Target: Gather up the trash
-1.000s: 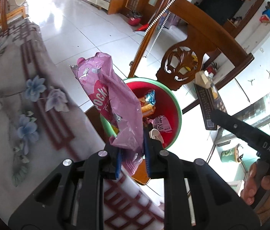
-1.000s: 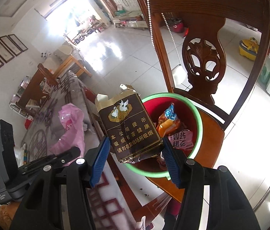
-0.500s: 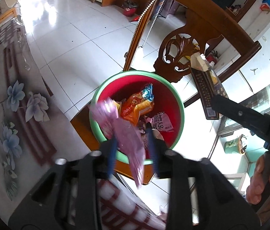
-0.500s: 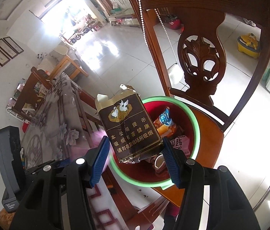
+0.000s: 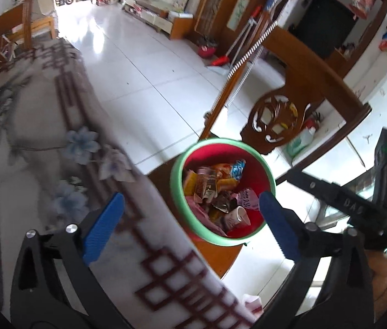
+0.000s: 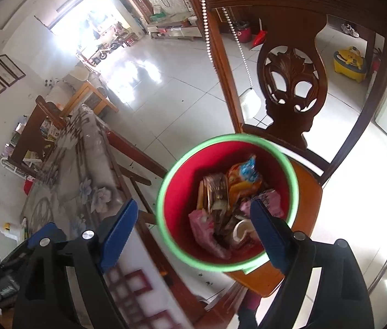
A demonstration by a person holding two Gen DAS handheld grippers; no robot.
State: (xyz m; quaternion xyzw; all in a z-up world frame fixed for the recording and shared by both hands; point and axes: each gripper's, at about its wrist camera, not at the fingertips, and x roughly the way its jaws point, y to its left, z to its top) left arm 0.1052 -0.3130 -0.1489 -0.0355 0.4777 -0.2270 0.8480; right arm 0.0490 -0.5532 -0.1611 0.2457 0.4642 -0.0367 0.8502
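Right wrist view looks into the red basin (image 6: 182, 192) with a green rim on the wooden chair (image 6: 307, 194), where the pink wrapper (image 6: 207, 233) and brown carton (image 6: 216, 189) lie among other trash. Above it, both tongs have just been opening — the right gripper (image 6: 193, 233) and left gripper (image 5: 190, 224) stand wide with nothing between their blue pads. Beside the basin lies the flowered tablecloth (image 5: 56, 150).

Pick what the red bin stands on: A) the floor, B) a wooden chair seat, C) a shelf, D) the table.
B: the bin sits on the chair seat, in front of the carved backrest and beside the table.
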